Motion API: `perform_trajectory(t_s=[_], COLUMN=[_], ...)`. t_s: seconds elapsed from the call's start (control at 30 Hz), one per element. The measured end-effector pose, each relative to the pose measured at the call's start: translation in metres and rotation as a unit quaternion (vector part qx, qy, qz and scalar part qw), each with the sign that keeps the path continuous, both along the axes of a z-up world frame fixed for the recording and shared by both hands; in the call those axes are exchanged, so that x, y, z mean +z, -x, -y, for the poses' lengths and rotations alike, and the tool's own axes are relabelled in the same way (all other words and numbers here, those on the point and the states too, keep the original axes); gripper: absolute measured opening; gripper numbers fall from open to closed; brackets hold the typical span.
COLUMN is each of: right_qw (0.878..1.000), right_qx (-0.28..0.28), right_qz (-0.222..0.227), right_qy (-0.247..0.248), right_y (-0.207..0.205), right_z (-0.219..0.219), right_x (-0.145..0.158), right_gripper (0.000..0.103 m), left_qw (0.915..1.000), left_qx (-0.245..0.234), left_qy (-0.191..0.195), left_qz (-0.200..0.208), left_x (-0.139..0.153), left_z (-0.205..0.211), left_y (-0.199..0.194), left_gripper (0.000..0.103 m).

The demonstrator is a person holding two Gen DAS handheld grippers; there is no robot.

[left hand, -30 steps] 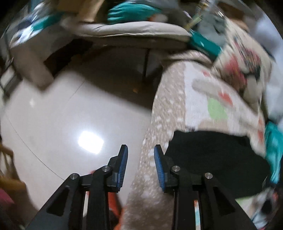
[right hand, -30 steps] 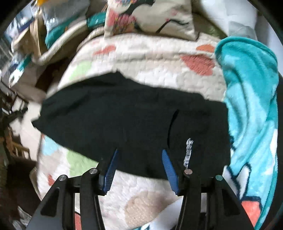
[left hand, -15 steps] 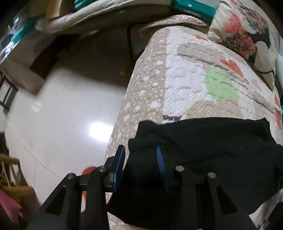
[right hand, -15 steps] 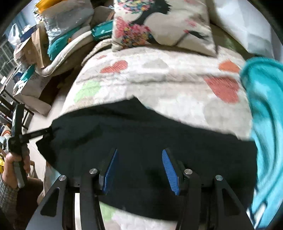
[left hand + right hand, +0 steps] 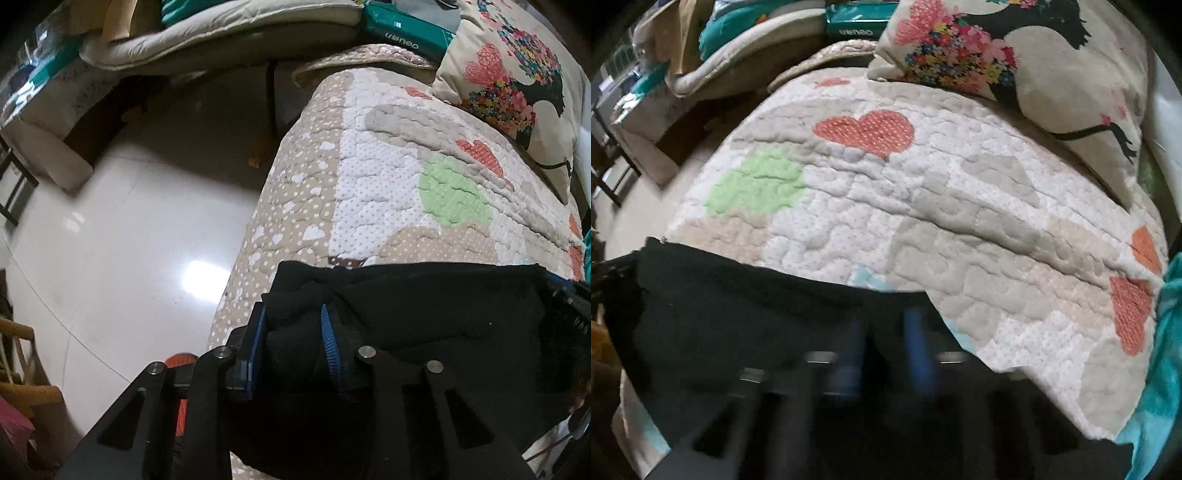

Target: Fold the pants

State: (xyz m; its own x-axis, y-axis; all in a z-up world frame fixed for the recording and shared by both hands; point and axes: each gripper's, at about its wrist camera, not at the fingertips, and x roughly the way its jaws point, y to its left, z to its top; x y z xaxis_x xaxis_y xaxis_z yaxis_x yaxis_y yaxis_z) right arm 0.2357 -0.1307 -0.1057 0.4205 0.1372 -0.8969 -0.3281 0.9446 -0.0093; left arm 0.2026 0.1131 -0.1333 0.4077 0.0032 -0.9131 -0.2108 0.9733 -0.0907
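Pants bunch between left gripper fingers, atop quilt.

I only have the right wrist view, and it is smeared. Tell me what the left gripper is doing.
Observer: The left gripper has a bunched corner of the black pants between its blue pads.
Operator: Say where that corner sits.
Observer: At the quilt's edge, beside the shiny floor.
Operator: Report my right gripper from there.
Observer: Only a dark part of it shows at the far right, against the pants; its jaws are out of sight.
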Motion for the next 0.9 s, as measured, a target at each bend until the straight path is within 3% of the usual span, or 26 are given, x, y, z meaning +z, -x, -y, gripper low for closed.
perform_trajectory(t_s=[0.13,0.3,0.4,0.47,0.53,0.57,0.67,0.83,0.9], right_qw=[0.999,0.993,0.991,0.990,0.988,0.988,0.989,0.991,0.991], right_qx=[-0.030,-0.104,-0.131,-0.138,-0.146,-0.147,-0.135,-0.115,-0.129], right_qz=[0.020,0.019,0.018,0.022,0.034,0.040,0.046,0.023,0.006], right_qy=[0.011,0.049,0.017,-0.005,-0.025,-0.032,-0.048,-0.060,-0.020], right_y=[-0.016,-0.040,-0.036,-0.028,-0.014,-0.008,0.008,0.019,0.017], right_z=[0.009,0.031,0.051,0.061,0.069,0.072,0.068,0.041,0.036], right_x=[0.006,0.001,0.009,0.017,0.027,0.031,0.037,0.019,0.004], right_gripper=[0.001,0.002,0.004,0.013,0.047,0.053,0.055,0.055,0.055], left_qw=[0.9996,0.9979,0.9994,0.9995,0.9957,0.9927,0.9833,0.9826,0.9832], left_qx=[-0.001,-0.001,0.013,0.028,0.058,0.070,0.107,0.125,0.120], left_qy=[-0.025,-0.058,-0.027,0.012,0.072,0.097,0.146,0.137,0.137], left_qz=[0.015,0.029,0.020,0.010,-0.005,-0.011,-0.019,0.004,0.013], left_x=[0.003,0.005,0.006,0.006,0.004,0.002,-0.001,0.009,0.014], left_z=[0.007,0.013,0.005,-0.006,-0.023,-0.030,-0.046,-0.052,-0.052], left_y=[-0.013,-0.024,-0.027,-0.026,-0.022,-0.019,-0.008,0.002,0.001], left_gripper=[0.028,0.031,0.033,0.038,0.040,0.041,0.041,0.041,0.041])
